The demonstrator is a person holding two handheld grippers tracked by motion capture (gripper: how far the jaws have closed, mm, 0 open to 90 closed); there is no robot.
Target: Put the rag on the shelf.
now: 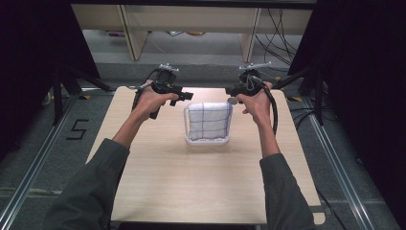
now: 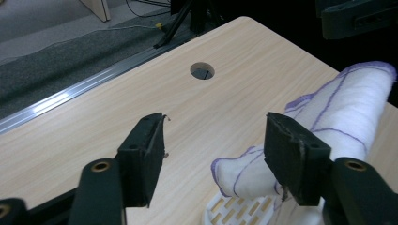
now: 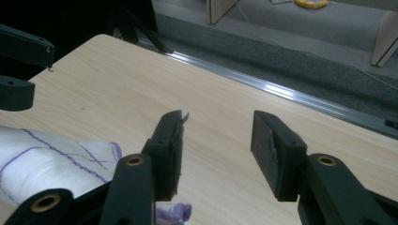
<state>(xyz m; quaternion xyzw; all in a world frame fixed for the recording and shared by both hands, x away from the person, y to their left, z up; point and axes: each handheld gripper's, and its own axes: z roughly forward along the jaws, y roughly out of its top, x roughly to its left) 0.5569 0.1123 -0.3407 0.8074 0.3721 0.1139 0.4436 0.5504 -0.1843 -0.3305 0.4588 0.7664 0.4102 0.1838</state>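
Spanning most of the high view, the light wood table carries a single setup near its middle, toward the far half. A round hole is cut through the tabletop close to a far corner, seen in the left gripper view. Grey floor, a metal rail and furniture legs lie beyond the far edge.

The white slotted rack stands on the table between the two hands. A white cloth with purple grid lines is draped over the rack's upright frame, hanging down on the near side and covering most of it. In the left gripper view the cloth's rounded top fold runs off to the right, and the rack's slotted base shows under its lower corner.

Left gripper: held just left of the cloth's upper left corner, jaws pointing right toward it. Jaws stand apart, moderately wide, nothing pinched between the pads; bare tabletop shows through the gap. The cloth's corner lies behind the right-hand jaw in that view, contact there cannot be judged.

Right gripper: held just right of the cloth's upper right corner, jaws pointing left. Jaws likewise parted, gap empty, wood grain visible between the pads. Cloth edge sits below and left of the left-hand jaw in the right gripper view.

Both hands hover above the table.
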